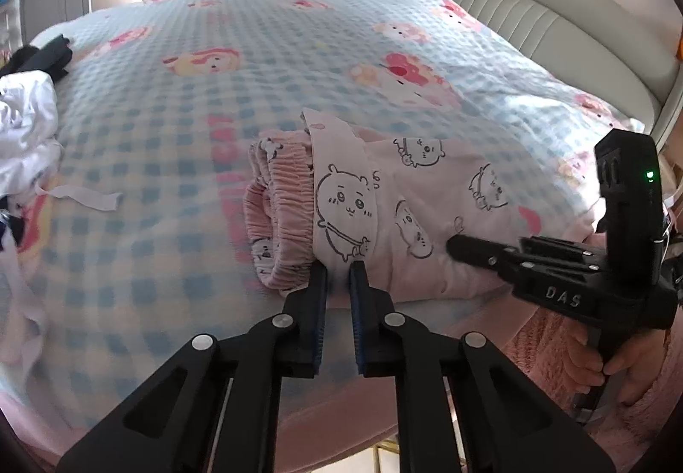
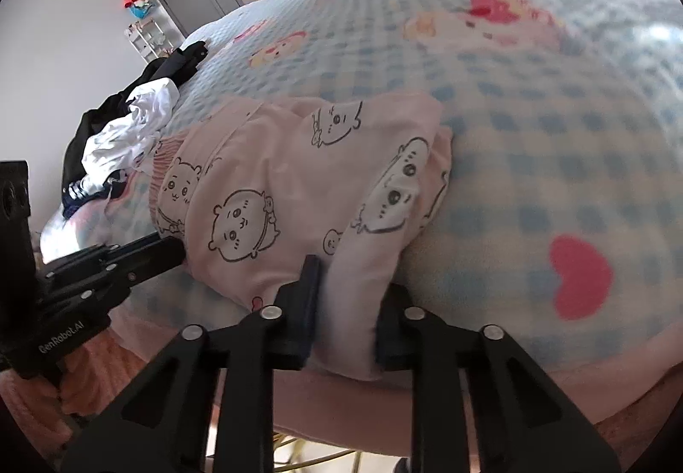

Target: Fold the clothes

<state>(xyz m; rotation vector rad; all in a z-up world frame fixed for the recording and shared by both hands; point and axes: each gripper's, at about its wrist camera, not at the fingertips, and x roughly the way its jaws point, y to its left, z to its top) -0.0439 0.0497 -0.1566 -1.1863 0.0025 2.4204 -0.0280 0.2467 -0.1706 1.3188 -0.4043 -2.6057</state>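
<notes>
The left tool (image 1: 338, 269), fingers narrowly parted with nothing clamped between them, touches the near edge of folded pink pyjama trousers printed with cartoon bears (image 1: 384, 200), while the right tool (image 2: 348, 302) pinches a fold of the same garment's near edge. The trousers lie at the near edge of a bed covered by a blue-and-white checked quilt with cartoon figures (image 1: 192, 123). A heap of white and black clothes (image 2: 128, 123) sits well apart on the bed's left side.
</notes>
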